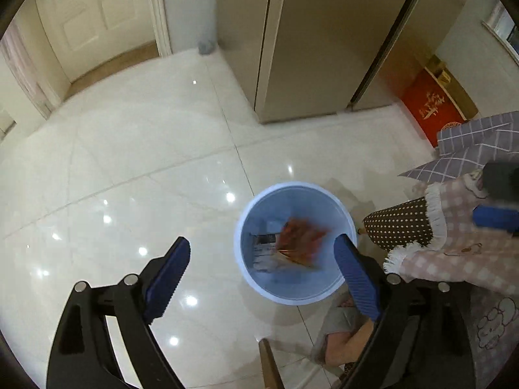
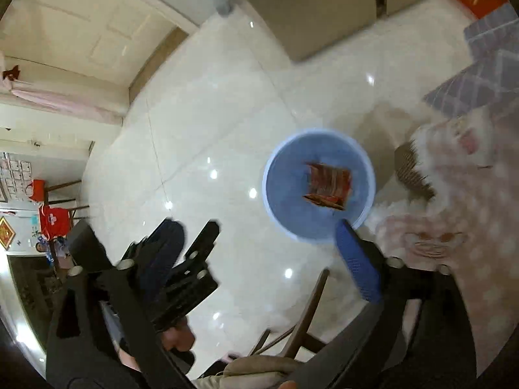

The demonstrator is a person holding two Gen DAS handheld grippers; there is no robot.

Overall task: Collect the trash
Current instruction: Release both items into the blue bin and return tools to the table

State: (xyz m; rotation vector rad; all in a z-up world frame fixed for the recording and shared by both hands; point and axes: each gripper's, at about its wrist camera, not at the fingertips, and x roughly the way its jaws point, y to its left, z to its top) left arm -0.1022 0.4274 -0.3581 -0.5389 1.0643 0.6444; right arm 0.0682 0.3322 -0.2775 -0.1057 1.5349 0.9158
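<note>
Both grippers, left gripper and right gripper, gape empty above one blue bin holding one red wrapper.

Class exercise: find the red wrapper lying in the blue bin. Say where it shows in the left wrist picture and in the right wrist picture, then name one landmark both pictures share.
Left wrist view: the red wrapper sits just right of centre, inside the blue bin, blurred.
Right wrist view: the red wrapper is right of centre, inside the blue bin.
Shared landmark: the white panelled door, upper left in both.
</note>
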